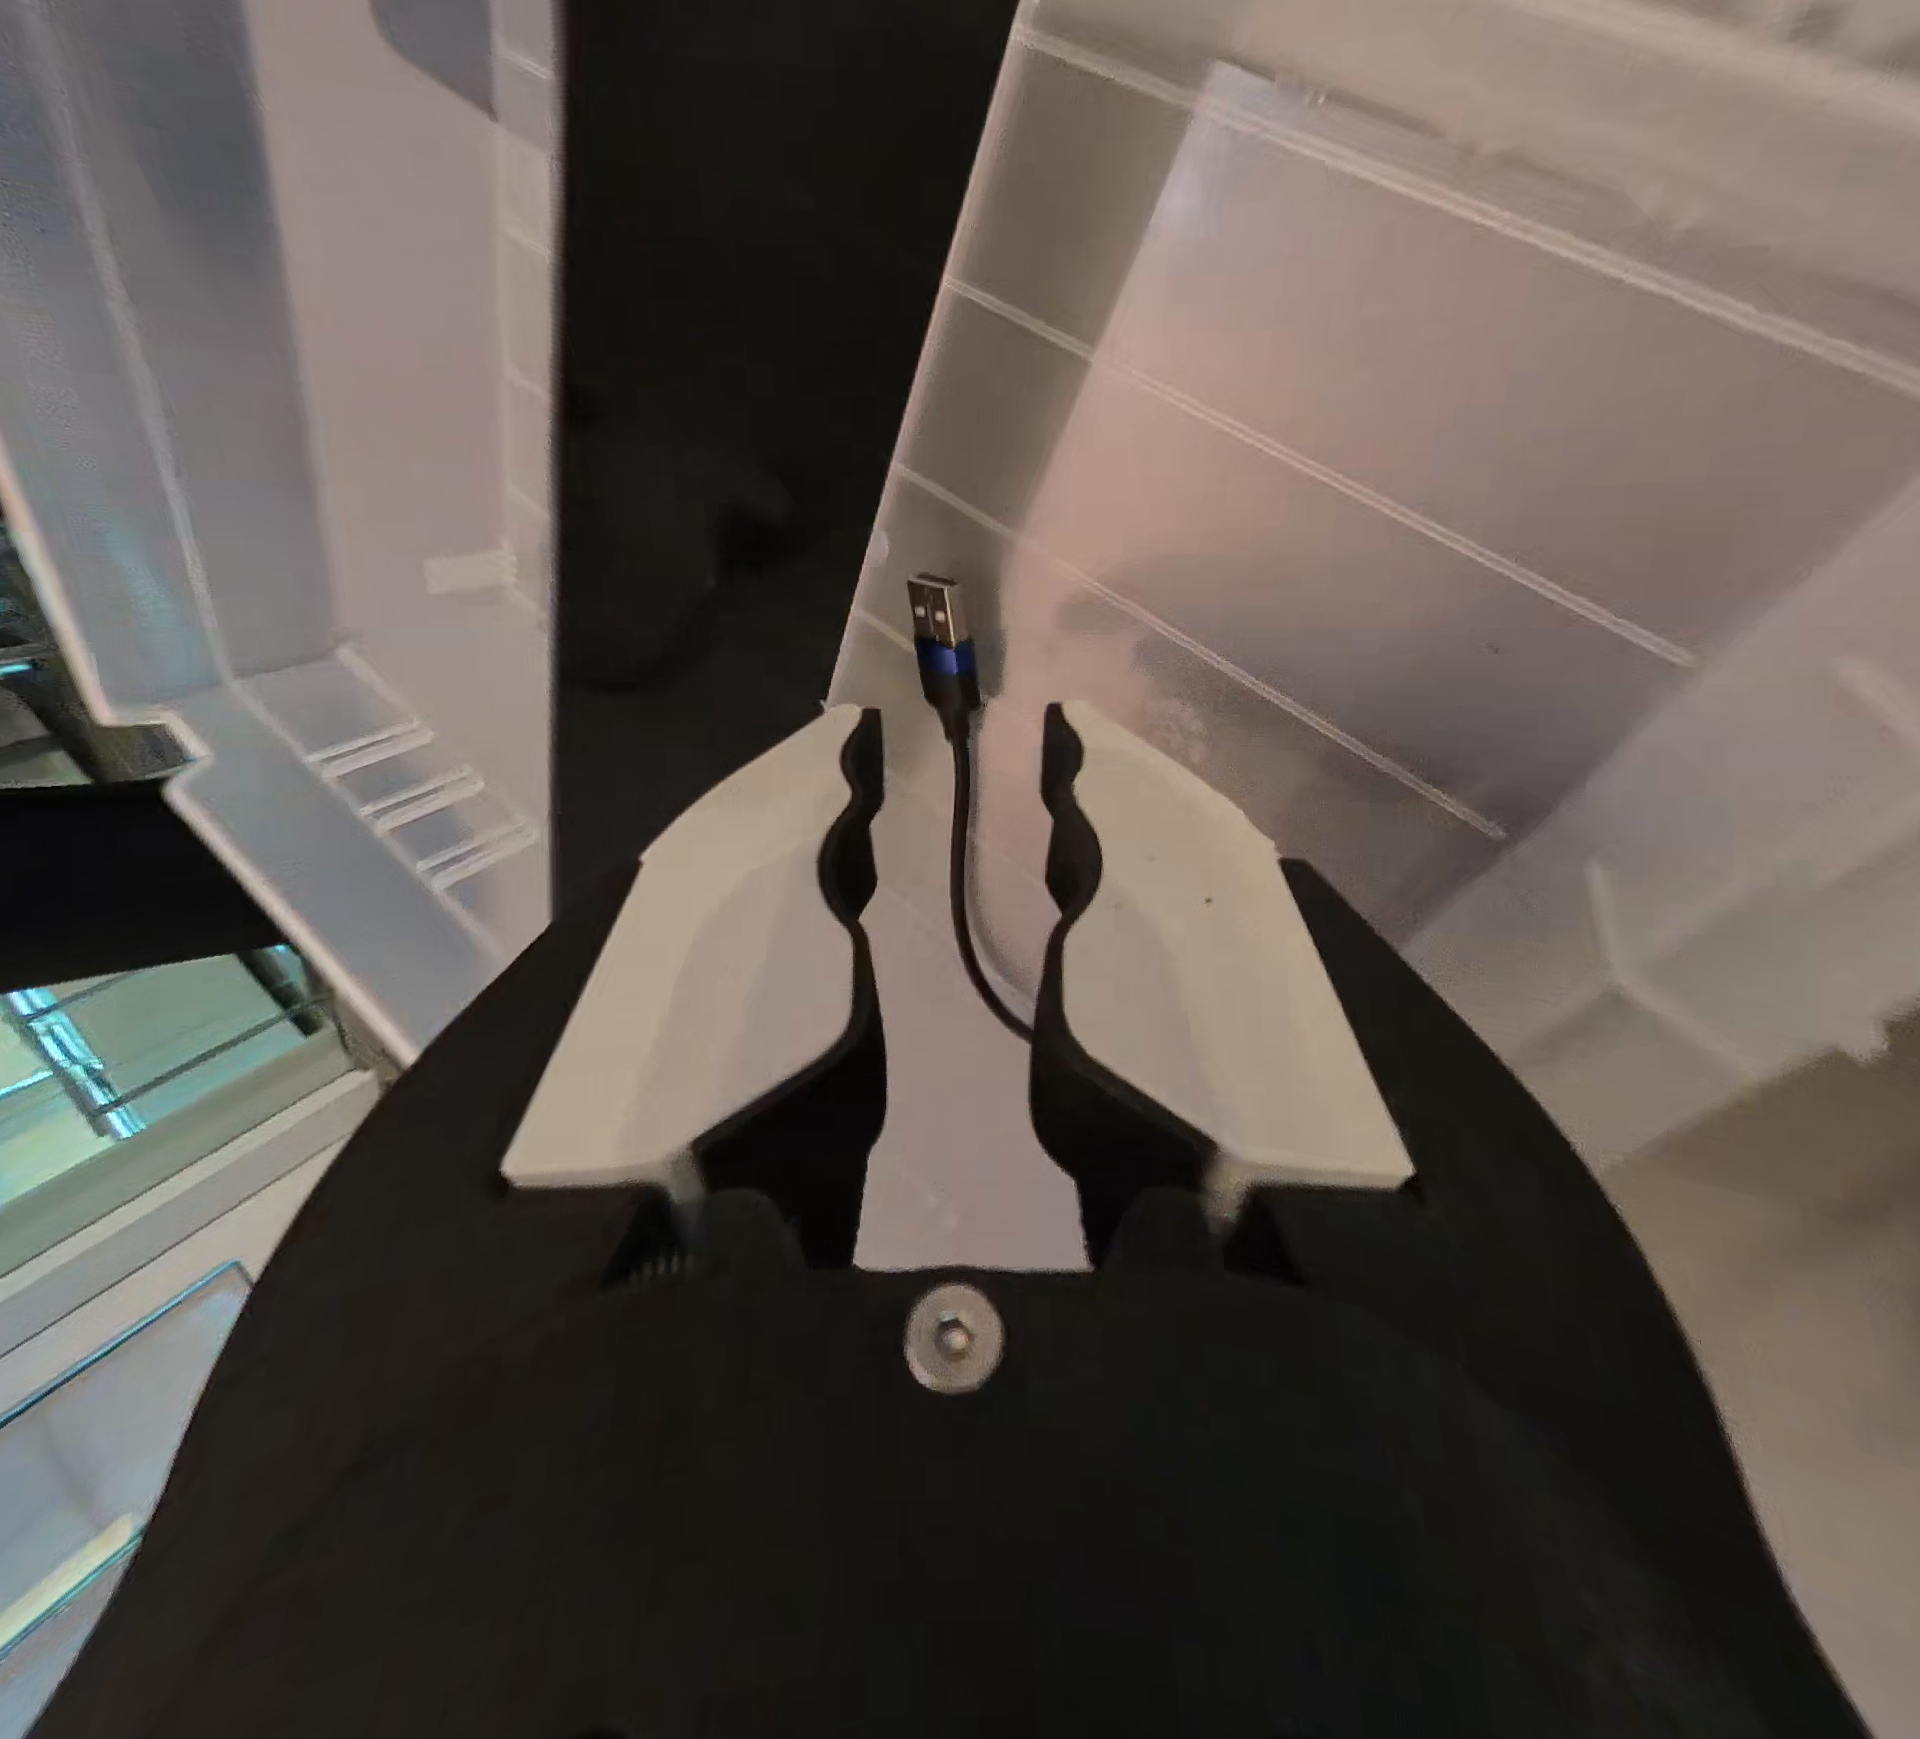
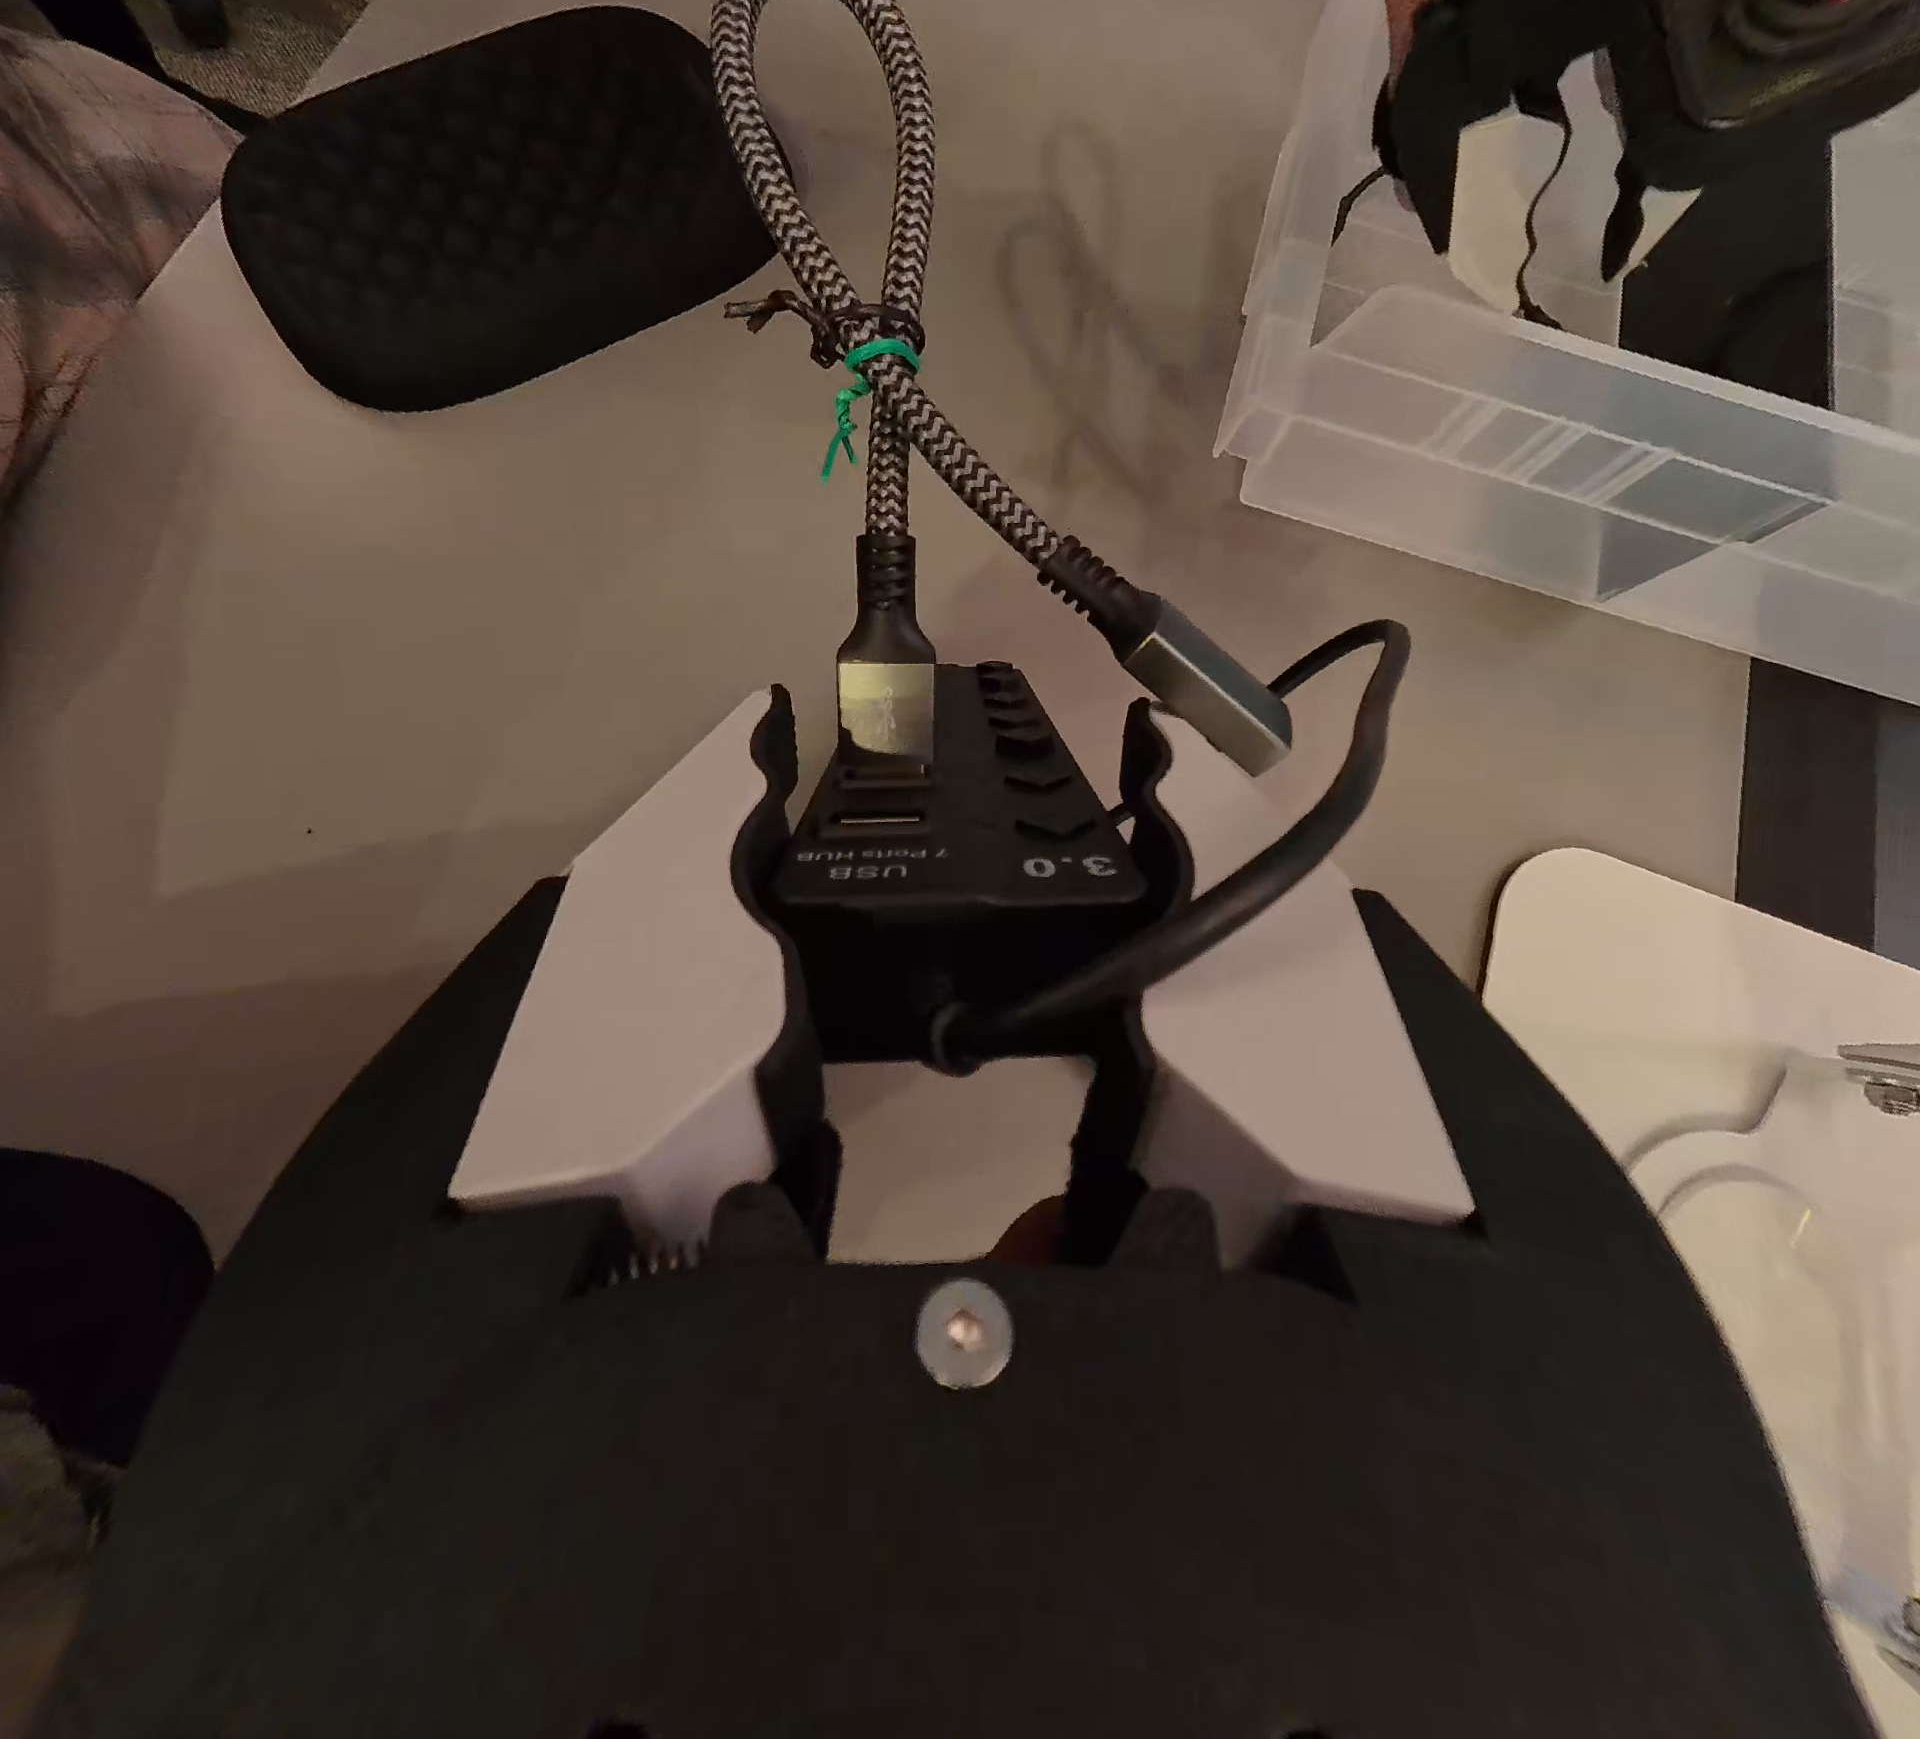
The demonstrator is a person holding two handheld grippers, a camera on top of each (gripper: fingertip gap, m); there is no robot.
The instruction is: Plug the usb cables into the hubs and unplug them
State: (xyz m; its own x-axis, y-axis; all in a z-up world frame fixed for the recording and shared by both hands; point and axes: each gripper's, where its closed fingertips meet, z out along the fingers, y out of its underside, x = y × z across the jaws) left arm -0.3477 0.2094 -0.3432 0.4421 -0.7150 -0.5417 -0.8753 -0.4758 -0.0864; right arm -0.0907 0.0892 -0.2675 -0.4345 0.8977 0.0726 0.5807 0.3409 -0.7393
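White table (image 2: 416, 702), clear bin (image 2: 1507, 463), black pad (image 2: 488, 203)

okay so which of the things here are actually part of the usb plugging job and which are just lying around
Job:
- black hub, gripped by right gripper
- braided cable, one end plugged into it
- thin black cable near left gripper

Lying about:
- clear plastic bins
- black pad
- white table
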